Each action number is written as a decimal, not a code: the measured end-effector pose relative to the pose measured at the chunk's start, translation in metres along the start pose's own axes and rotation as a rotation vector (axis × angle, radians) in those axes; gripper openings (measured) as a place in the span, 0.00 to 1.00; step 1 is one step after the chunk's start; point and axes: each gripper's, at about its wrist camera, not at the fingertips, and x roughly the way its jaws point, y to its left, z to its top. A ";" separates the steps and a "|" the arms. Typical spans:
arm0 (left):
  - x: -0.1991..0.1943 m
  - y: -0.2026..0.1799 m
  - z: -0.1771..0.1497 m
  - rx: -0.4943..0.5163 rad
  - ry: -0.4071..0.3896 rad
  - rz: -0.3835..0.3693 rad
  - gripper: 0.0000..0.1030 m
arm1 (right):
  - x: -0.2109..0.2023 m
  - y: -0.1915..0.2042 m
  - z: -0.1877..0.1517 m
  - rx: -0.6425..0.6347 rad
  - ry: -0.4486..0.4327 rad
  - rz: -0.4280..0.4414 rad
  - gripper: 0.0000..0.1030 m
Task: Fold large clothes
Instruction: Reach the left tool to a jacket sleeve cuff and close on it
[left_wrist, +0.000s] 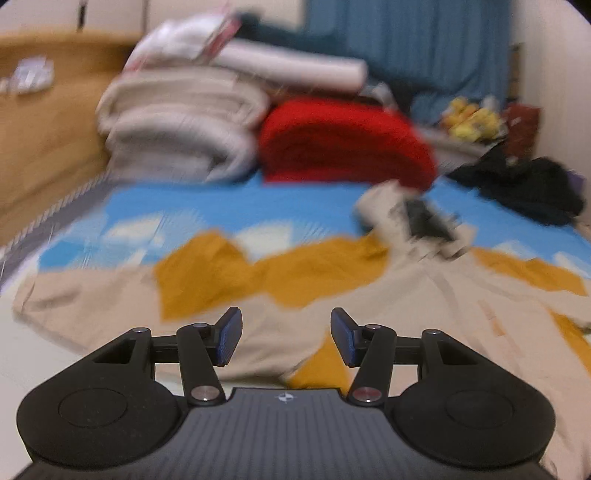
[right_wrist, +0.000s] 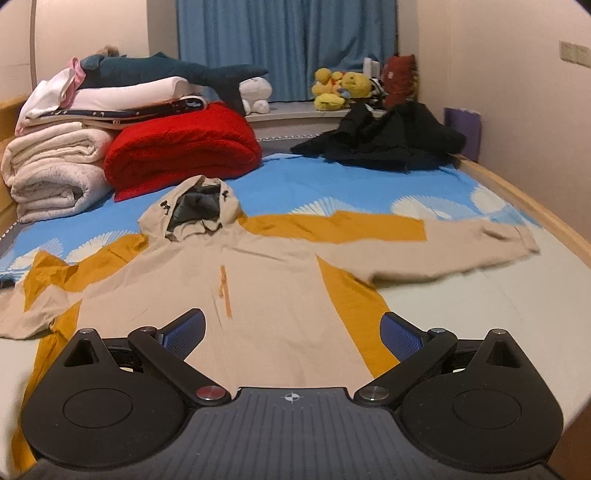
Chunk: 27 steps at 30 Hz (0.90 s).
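1. Left wrist view: the picture is smeared, so detail is uncertain. The left gripper (left_wrist: 286, 338) hangs over the near part of the beige and mustard hooded jacket (left_wrist: 295, 295), its jaws partly apart with nothing between them; the cloth lies below, untouched. The hood (left_wrist: 410, 218) shows at the far right, and what seems to be the rumpled left sleeve (left_wrist: 85, 302) runs off to the left.

2. Right wrist view: the right gripper (right_wrist: 291, 334) hovers above the jacket's lower body, jaws wide apart and empty. The jacket (right_wrist: 273, 280) lies front-up on the blue bed sheet (right_wrist: 332, 184), long axis running near to far, hem near, hood (right_wrist: 192, 206) far. The right sleeve (right_wrist: 461, 247) stretches flat to the right; the left sleeve (right_wrist: 40, 295) is bunched. It looks spread out so the sleeves can be folded inward first. A red blanket (right_wrist: 181, 147) sits beyond the hood.
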 end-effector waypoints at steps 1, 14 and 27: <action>0.007 0.009 0.002 -0.024 0.019 0.002 0.58 | 0.010 0.007 0.008 -0.012 0.003 -0.004 0.97; 0.072 0.144 0.011 -0.327 0.132 0.145 0.33 | 0.141 0.102 0.075 -0.039 0.013 0.154 0.96; 0.125 0.342 -0.030 -0.841 0.089 0.388 0.52 | 0.176 0.120 0.064 -0.071 0.072 0.219 0.44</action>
